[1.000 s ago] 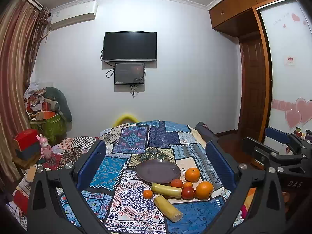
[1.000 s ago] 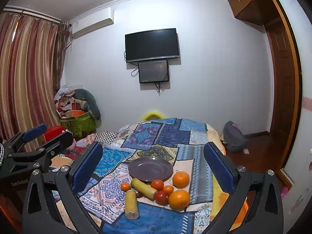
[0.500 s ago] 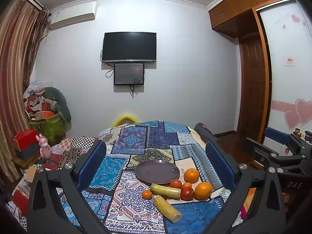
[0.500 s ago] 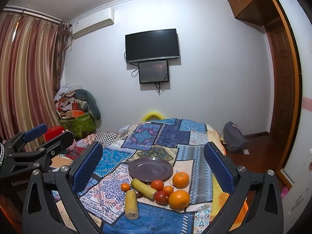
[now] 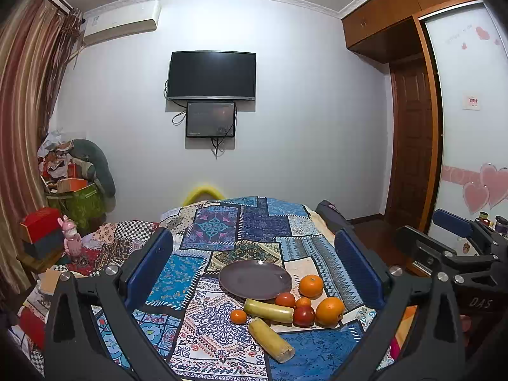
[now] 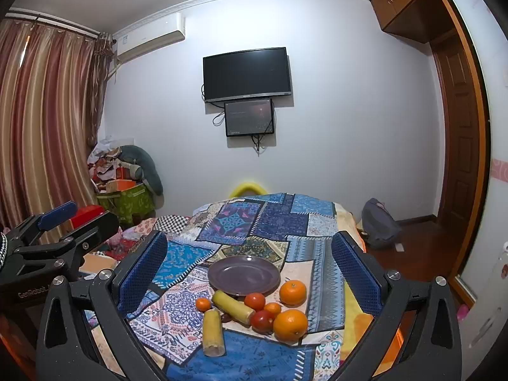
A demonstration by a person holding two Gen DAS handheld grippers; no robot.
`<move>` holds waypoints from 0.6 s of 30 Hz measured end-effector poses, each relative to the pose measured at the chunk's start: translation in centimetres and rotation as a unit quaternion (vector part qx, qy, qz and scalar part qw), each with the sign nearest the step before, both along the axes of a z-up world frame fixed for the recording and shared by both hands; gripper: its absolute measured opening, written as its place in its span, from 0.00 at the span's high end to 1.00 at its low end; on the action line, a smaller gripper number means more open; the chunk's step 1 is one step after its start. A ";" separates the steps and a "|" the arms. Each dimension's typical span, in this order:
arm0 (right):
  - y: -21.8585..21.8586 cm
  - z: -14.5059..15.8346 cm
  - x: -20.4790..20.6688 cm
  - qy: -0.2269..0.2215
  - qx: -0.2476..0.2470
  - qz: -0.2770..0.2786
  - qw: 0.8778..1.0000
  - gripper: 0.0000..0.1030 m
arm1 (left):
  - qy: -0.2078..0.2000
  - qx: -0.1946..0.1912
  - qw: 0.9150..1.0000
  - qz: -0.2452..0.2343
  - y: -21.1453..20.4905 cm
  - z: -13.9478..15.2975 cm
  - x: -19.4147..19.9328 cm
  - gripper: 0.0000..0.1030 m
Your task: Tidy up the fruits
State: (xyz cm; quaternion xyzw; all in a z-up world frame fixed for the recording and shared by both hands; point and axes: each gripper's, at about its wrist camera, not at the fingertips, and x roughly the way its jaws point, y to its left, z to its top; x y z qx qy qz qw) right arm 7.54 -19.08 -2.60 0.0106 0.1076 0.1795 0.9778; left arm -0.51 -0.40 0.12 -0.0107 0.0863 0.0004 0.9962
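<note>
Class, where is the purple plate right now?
In both wrist views the purple plate lies empty near the middle of the patchwork cloth, just beyond the cluster of fruit, with an orange at its right edge.

One plate (image 6: 243, 274), two bananas (image 6: 232, 306), two oranges (image 6: 292, 292), two tomatoes (image 6: 254, 301), two tangerines (image 6: 203, 304).

The left black two-finger tool with blue padded fingers (image 5: 254, 263) is held level, pointing forward, its jaws spread wide with nothing between them. The right black two-finger tool with blue padded fingers (image 6: 249, 262) has the same pose, jaws wide apart and holding nothing. Each shows in the other's view: the right one at the right edge of the left camera (image 5: 457, 247), the left one at the left edge of the right camera (image 6: 60, 238), side by side and apart
</note>
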 end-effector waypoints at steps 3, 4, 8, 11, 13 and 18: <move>0.1 0.0 0.0 -0.001 0.000 0.001 1.000 0.00 | 0.001 -0.001 1.000 0.000 0.0 0.0 0.1 0.00; 0.1 0.0 0.0 -0.001 0.000 0.002 1.000 0.00 | 0.000 -0.001 1.000 0.000 0.0 0.0 0.1 0.00; 0.0 -0.1 -0.1 -0.004 0.000 0.003 1.000 0.00 | 0.000 -0.002 1.000 0.001 0.1 -0.1 0.2 0.00; 0.1 0.1 -0.3 -0.005 0.002 0.002 1.000 0.00 | 0.000 -0.005 1.000 0.001 0.1 -0.1 0.2 0.00; 0.1 0.1 -0.3 -0.005 0.002 0.002 1.000 0.00 | 0.001 -0.005 1.000 0.002 0.1 -0.2 0.2 0.00; 0.1 0.1 -0.3 -0.005 0.002 0.002 1.000 0.00 | 0.001 -0.006 1.000 0.003 0.2 -0.3 0.2 0.00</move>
